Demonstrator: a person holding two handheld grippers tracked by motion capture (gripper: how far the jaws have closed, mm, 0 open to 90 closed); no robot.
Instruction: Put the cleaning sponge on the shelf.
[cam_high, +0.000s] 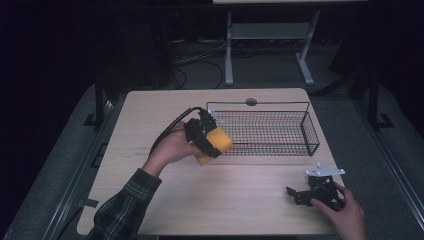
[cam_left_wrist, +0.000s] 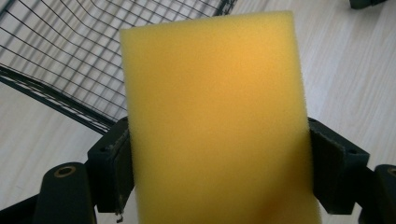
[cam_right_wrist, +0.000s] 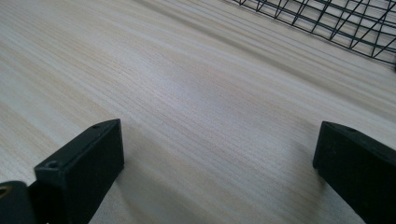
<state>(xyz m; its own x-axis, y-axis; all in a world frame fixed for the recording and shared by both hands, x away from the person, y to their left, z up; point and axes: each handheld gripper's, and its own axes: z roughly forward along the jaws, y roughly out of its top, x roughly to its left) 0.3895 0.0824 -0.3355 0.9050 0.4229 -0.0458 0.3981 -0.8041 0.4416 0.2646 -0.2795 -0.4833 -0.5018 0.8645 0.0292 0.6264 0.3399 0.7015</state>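
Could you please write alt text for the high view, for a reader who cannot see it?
The left gripper holds a yellow rectangular foam sponge beside a black wire basket on a light wooden table. The right gripper rests open near the table's right corner.

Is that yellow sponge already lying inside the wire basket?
No, the sponge is gripped by the left gripper just outside the basket, at its left end.

A pale wood-grain bench (cam_high: 225, 200) with rounded corners stands on a grey floor (cam_high: 75, 165). A black wire basket (cam_high: 265, 131) sits on its far half, right of centre, just before a round grommet (cam_high: 251, 102) at the far edge.
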